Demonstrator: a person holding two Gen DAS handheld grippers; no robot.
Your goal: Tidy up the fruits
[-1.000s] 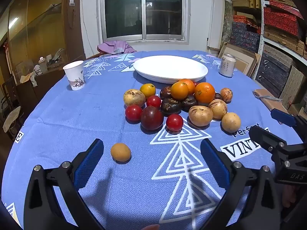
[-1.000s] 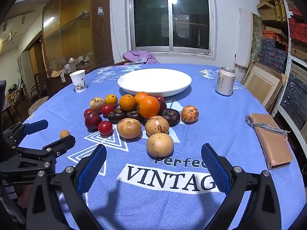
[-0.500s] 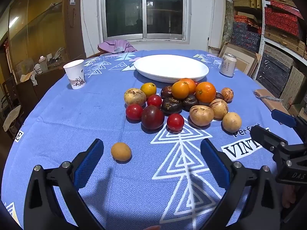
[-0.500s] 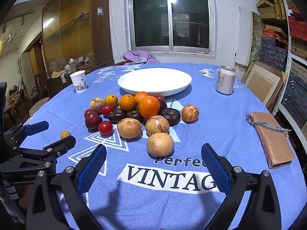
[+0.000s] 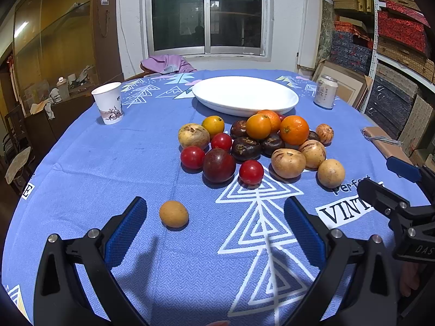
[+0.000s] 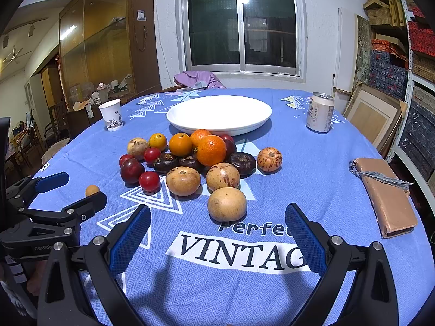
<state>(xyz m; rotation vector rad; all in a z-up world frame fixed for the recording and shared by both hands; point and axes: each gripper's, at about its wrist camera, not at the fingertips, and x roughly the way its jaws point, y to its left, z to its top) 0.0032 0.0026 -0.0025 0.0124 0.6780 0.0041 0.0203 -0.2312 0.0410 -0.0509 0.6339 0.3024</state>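
A heap of fruit (image 5: 258,144) lies mid-table: oranges, red tomatoes, dark purple and tan round fruits; it also shows in the right wrist view (image 6: 195,163). A small tan fruit (image 5: 173,213) lies alone, just ahead of my left gripper (image 5: 214,225), which is open and empty. A large tan fruit (image 6: 227,204) lies just ahead of my right gripper (image 6: 217,231), also open and empty. An empty white plate (image 5: 244,96) stands behind the heap, also seen from the right wrist (image 6: 218,114).
A paper cup (image 5: 108,103) stands at the left, a drink can (image 5: 325,91) at the right of the plate. A brown pouch (image 6: 386,195) lies near the right table edge. Shelves of boxes stand to the right.
Both grippers have stayed nearly still; the left view has crept very slightly. No fruit has moved.
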